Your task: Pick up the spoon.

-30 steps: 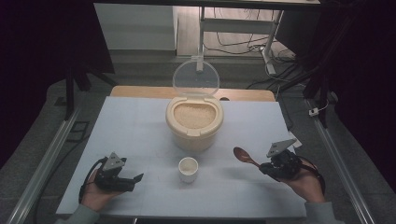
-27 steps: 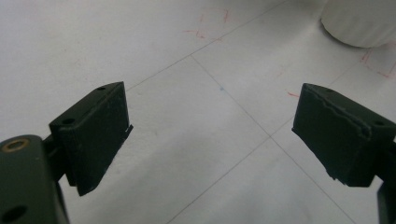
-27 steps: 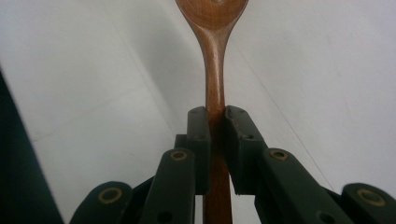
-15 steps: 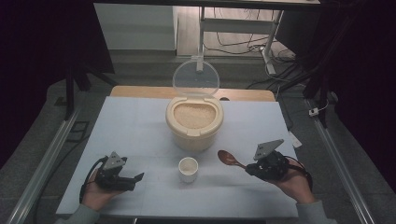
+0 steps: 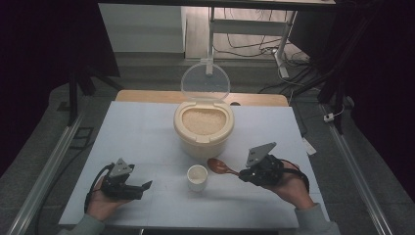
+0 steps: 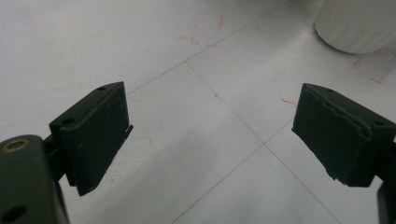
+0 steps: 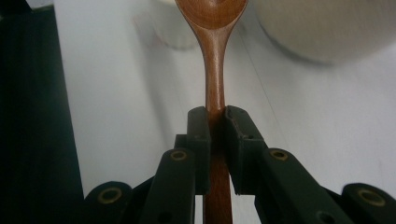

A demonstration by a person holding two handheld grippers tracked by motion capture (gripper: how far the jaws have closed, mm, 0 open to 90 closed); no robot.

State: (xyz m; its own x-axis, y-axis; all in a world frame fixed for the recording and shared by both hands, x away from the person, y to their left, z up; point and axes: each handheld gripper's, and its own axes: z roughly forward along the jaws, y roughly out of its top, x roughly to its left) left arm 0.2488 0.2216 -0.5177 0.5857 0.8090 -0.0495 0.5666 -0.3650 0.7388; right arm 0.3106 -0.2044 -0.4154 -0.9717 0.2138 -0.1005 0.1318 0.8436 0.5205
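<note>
- Pale blue-white tabletop (image 5: 147, 127) under dim light, dark curtains around, cables on the floor beyond.
- Held in the right gripper (image 5: 243, 175): a reddish-brown wooden spoon (image 5: 221, 167), handle clamped between the two black jaws, seen closed tight on the shaft in the right gripper view (image 7: 215, 116).
- Spoon bowl sticking out ahead of the right fingertips, hovering just beside the small white cup (image 5: 197, 176) and near the front wall of the round cream rice container (image 5: 203, 139), its clear lid (image 5: 205, 81) tipped up behind.
- White rice (image 5: 204, 118) lying level inside the container, beyond and above the spoon tip as seen from the fingers.
- Left gripper (image 5: 145, 186) resting low on the table with jaws spread wide and nothing between the pads (image 6: 100, 130); cup base at the far upper edge of that view, well ahead of the fingertips.
- Likely step in hand: carrying the spoon toward the rice for a scoop.
- For a good scoop: keep the squeeze firm so the slim handle cannot twist between the pads.
- Lift the spoon bowl over the container rim before dipping; avoid knocking the cup just beside the tip.
- Enter the rice at a shallow angle, hollow side up, then level off before drawing back.
- Left gripper free to steady the cup if needed.
</note>
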